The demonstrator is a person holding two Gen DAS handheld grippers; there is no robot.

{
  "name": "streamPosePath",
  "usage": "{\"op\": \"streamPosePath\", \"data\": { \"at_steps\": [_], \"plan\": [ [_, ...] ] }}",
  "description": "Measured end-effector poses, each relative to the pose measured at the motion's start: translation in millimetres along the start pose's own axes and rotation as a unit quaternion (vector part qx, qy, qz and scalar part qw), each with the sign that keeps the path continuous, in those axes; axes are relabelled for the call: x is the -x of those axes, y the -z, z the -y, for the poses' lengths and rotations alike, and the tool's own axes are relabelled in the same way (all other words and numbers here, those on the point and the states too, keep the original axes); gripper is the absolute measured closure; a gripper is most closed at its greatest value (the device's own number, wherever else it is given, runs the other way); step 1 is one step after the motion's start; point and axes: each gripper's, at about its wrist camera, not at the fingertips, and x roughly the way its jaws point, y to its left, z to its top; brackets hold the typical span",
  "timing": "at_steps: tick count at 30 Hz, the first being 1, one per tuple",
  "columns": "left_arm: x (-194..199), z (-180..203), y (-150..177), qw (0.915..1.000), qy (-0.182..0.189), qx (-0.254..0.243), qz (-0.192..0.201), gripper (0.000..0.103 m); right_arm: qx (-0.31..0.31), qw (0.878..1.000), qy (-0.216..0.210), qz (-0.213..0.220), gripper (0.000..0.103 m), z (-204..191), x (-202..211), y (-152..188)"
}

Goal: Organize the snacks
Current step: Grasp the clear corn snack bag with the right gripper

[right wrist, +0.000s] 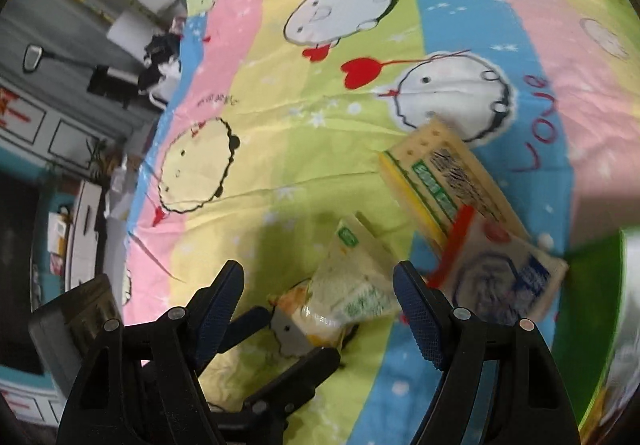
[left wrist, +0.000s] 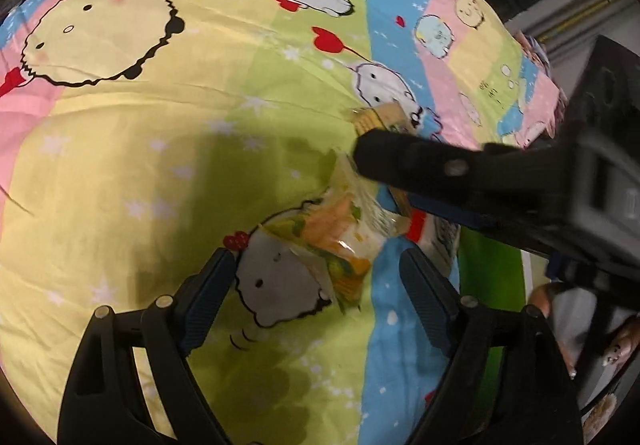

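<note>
The left hand-held gripper (left wrist: 316, 277) stands wide over a clear orange-and-green snack packet (left wrist: 340, 241), which lies between its blue-padded fingers (left wrist: 208, 297) without either pad pressing on it. The right hand-held gripper (right wrist: 320, 297) is also wide and holds nothing; the same packet (right wrist: 352, 297) lies ahead of it, and in the left wrist view one of its black fingers reaches across above the packet.

Three snacks can be counted. Beside the packet lies a long cream cracker box (right wrist: 444, 181) with a yellow side and green label, and overlapping that box's near end is a white packet with a red edge and blue print (right wrist: 504, 277). All three sit close together, touching or overlapping.

They rest on a bed covered by a cartoon-printed sheet (left wrist: 160, 149) in bands of pink, yellow, green and blue, with round white and yellow creatures and red hearts. The snacks lie near one edge of the bed, next to a bright green object (right wrist: 592, 285) whose nature I cannot tell. Most of the sheet towards the far edge is open. Beyond the bed's far edge, in the right wrist view, are a grey floor (right wrist: 60, 17), panelled cabinets (right wrist: 52, 133) and a dark tangle of clutter (right wrist: 160, 61).
</note>
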Motion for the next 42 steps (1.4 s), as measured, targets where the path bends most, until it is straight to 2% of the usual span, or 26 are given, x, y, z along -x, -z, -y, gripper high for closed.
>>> {"op": "streamPosePath", "data": {
  "at_steps": [4,8,10,12,13,15,18,20,25,42],
  "plan": [
    [-3,-1,-1,0.9999,0.001,0.013,-0.002,0.025,0.008,0.999,0.018,-0.036,0.024,4,-26,-6],
    [-4,-1,-2,0.9998,-0.003,0.018,0.001,0.033,0.011,0.998,0.026,-0.047,0.024,6,-38,-4],
    [-4,-1,-2,0.9998,0.003,0.018,0.0,0.04,0.015,0.999,0.029,-0.043,0.024,4,-40,-1],
    [-4,-3,-1,0.9995,0.015,0.028,-0.005,0.058,0.007,0.999,0.034,-0.041,0.027,3,-41,3],
    [-5,-2,-2,0.9994,0.016,0.031,-0.007,0.064,0.007,0.998,0.041,-0.04,0.029,2,-42,4],
    [-7,0,1,0.9997,0.008,0.023,-0.01,0.067,0.007,0.998,0.043,-0.04,0.035,2,-41,5],
    [-7,0,4,0.9996,0.015,0.018,-0.014,0.07,0.012,0.998,0.041,-0.038,0.041,1,-39,11],
    [-6,3,5,0.9998,0.015,0.007,-0.015,0.07,0.01,0.999,0.024,-0.039,0.046,0,-38,16],
    [3,12,11,0.9997,0.005,-0.023,-0.009,0.073,0.001,0.999,0.005,-0.034,0.051,-5,-33,27],
    [75,48,28,0.9935,-0.004,-0.096,0.061,0.073,0.018,0.998,-0.009,0.06,0.051,-50,43,60]
  ]
}}
